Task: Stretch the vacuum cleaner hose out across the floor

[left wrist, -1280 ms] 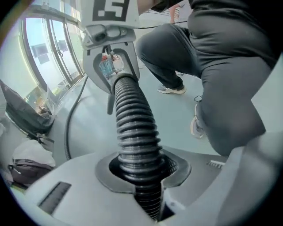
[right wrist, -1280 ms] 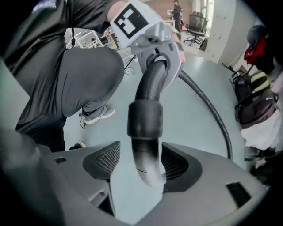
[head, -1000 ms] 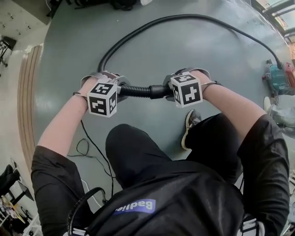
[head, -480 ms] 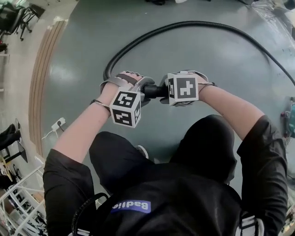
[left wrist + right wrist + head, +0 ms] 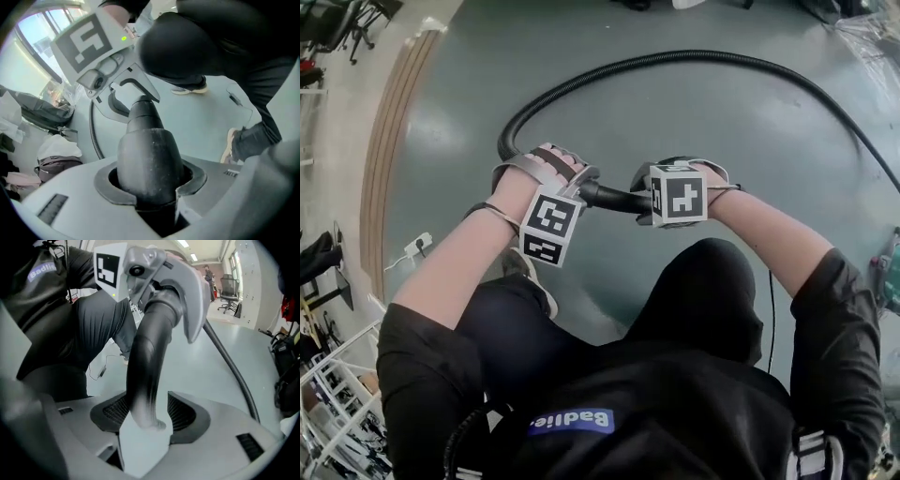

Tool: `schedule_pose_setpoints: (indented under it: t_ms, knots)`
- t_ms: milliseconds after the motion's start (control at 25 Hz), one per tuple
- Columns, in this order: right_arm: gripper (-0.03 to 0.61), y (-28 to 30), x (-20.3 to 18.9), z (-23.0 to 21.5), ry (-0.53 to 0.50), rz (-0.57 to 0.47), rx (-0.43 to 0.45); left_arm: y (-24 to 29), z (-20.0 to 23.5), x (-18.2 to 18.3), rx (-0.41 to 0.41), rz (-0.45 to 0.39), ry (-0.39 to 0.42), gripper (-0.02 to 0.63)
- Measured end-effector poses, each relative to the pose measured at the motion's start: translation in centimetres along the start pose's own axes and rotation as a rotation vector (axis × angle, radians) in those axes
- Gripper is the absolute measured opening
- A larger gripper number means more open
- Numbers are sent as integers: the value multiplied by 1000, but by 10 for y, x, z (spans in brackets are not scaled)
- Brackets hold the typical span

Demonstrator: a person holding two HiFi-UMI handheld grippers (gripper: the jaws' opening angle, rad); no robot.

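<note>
While the left gripper (image 5: 574, 187) closes on the fat cuff of the vacuum hose (image 5: 675, 58), the cuff fills the notch between its jaws and the pads press on it, so that side has a hold. The right gripper (image 5: 643, 194) sits just beside it on the smooth end tube (image 5: 611, 198). Its jaws are opening, already wide, and the tube tip stands between them with a gap at either pad (no hold there). Both grippers face each other along the tube, above the person's knees.

From the left gripper the ribbed hose drops to the grey floor (image 5: 703, 131) and bends sharply. It then runs in a big arc away and round to the right edge of the head view, where it leaves the frame.

Step in hand, as I read it: a regrip at the hose end, with the right letting go and the left carrying it. The stretch itself is not yet done, since the hose lies bowed.

The next move likely calls for carrying the held end away from the far end until the arc goes straight, then laying it down. Watch the tight bend near the left gripper (could kink) and the thin cable (image 5: 771, 309) by the leg.
</note>
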State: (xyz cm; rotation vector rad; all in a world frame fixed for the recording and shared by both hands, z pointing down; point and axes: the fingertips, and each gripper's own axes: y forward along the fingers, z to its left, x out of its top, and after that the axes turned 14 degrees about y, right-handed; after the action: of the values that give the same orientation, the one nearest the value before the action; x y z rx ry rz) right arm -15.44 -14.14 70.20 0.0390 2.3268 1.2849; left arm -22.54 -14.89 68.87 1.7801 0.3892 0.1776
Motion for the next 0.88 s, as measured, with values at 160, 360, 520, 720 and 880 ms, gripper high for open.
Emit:
schedule_pose_setpoints:
  t_ms: [160,360,520,720,880]
  knots:
    - [233,32,39,-33,69,-15,-26,7,-81,-104,-58,74,159,202]
    - [233,54,77,-45,163,-59,-64,31,-166,-214,-177,158,236,202]
    - [233,60,111,-58,260,-74,-124,59,-237,-303,-284,197,232,201]
    - [233,70,148,-66,391,-123,-193,98,-315,-416,-406,333,353,201]
    - [233,76,157,-58,500,-118,-225,122,-330,-473,-411,347,426,219]
